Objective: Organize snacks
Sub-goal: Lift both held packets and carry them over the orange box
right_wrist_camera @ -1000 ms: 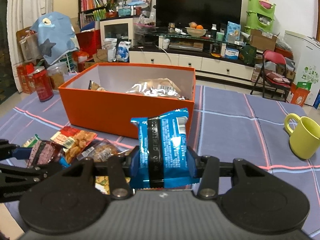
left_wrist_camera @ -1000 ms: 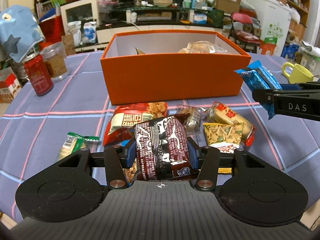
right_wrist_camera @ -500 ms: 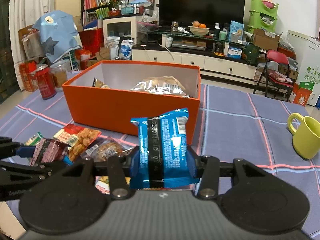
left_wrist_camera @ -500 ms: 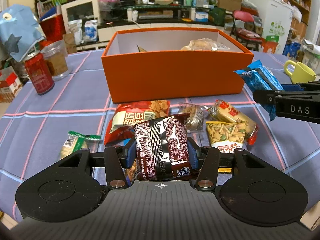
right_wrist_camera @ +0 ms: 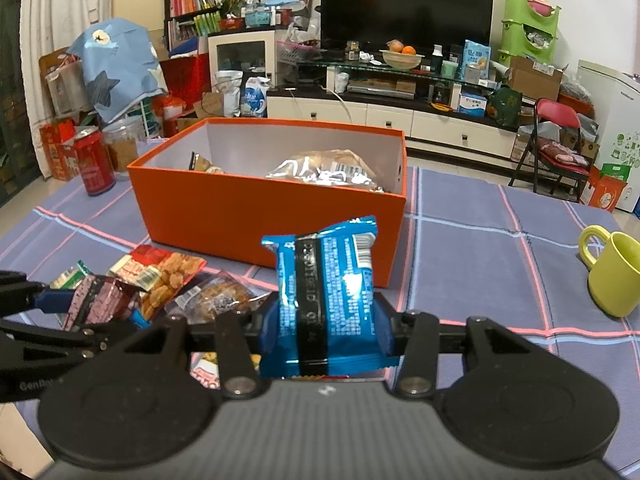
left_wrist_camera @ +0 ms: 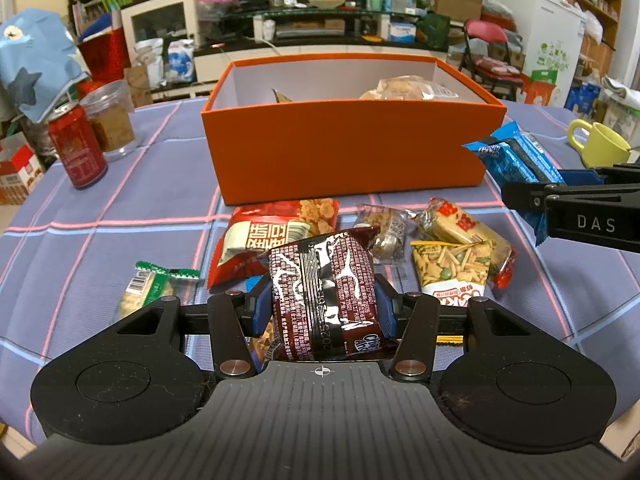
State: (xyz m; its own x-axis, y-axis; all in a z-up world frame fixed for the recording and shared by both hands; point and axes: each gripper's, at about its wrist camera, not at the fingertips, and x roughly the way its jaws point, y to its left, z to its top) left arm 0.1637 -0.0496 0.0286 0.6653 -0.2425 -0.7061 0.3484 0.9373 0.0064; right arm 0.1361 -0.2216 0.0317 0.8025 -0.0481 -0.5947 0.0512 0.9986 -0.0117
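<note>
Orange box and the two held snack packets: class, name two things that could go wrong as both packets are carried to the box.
1. The left hand-held gripper and right hand-held gripper are close together; aiming both at the orange box at once, they might collide.
2. The dark red packet and blue packet are glossy and pinched by their sides only; either could slip out onto the loose snacks.

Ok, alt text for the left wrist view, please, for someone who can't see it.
The left hand-held gripper clamps a dark red snack packet above loose snack packets on a plaid tablecloth. Behind them an open orange box holds a few snacks. At right, the right hand-held gripper holds a blue packet.
</note>
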